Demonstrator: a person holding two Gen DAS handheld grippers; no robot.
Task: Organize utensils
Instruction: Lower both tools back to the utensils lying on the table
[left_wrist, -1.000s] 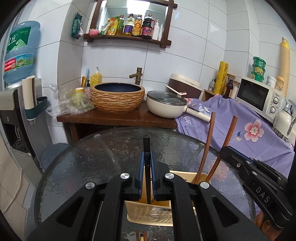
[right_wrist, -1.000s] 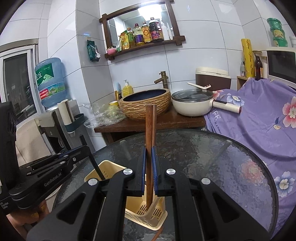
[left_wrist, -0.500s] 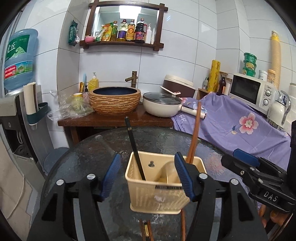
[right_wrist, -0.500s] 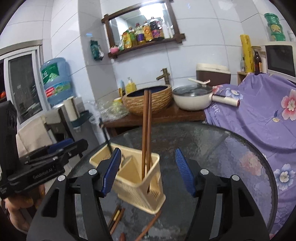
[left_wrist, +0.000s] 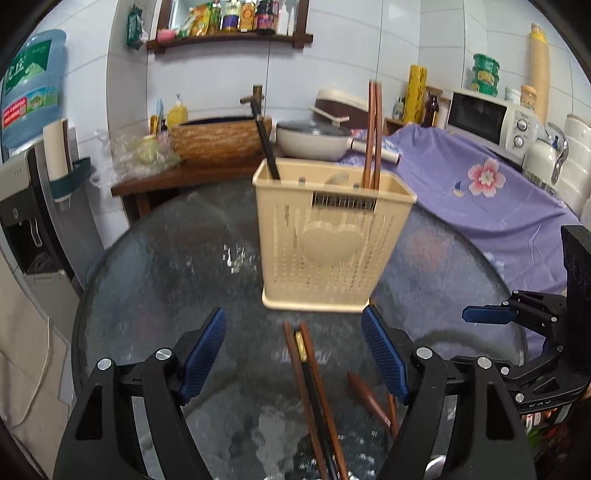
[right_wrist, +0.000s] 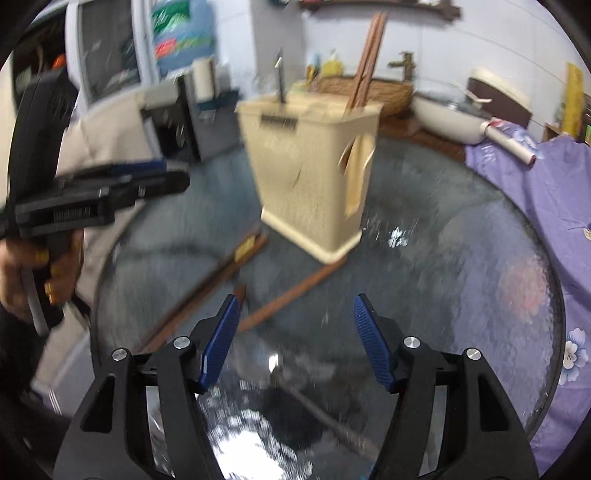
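A cream plastic utensil holder (left_wrist: 332, 236) stands on the round glass table (left_wrist: 166, 258). A black chopstick (left_wrist: 266, 147) leans in its left side and a brown pair (left_wrist: 372, 133) stands in its right side. My left gripper (left_wrist: 295, 354) is open and empty, low over the table in front of the holder. Brown and black chopsticks (left_wrist: 314, 391) lie on the glass between its fingers; another brown one (left_wrist: 369, 398) lies to the right. My right gripper (right_wrist: 295, 339) is open and empty; the holder (right_wrist: 314, 170) is ahead of it, loose chopsticks (right_wrist: 291, 295) before it.
A wooden counter (left_wrist: 177, 177) with a woven basin and a white pan (left_wrist: 314, 144) stands behind the table. A purple flowered cloth (left_wrist: 480, 195) covers the right side, with a microwave (left_wrist: 487, 122) on it. A water dispenser (left_wrist: 33, 177) stands at the left.
Both grippers were shut on chopsticks over the holder, then opened and let them drop in. Both have since pulled back and down toward the table, still open.
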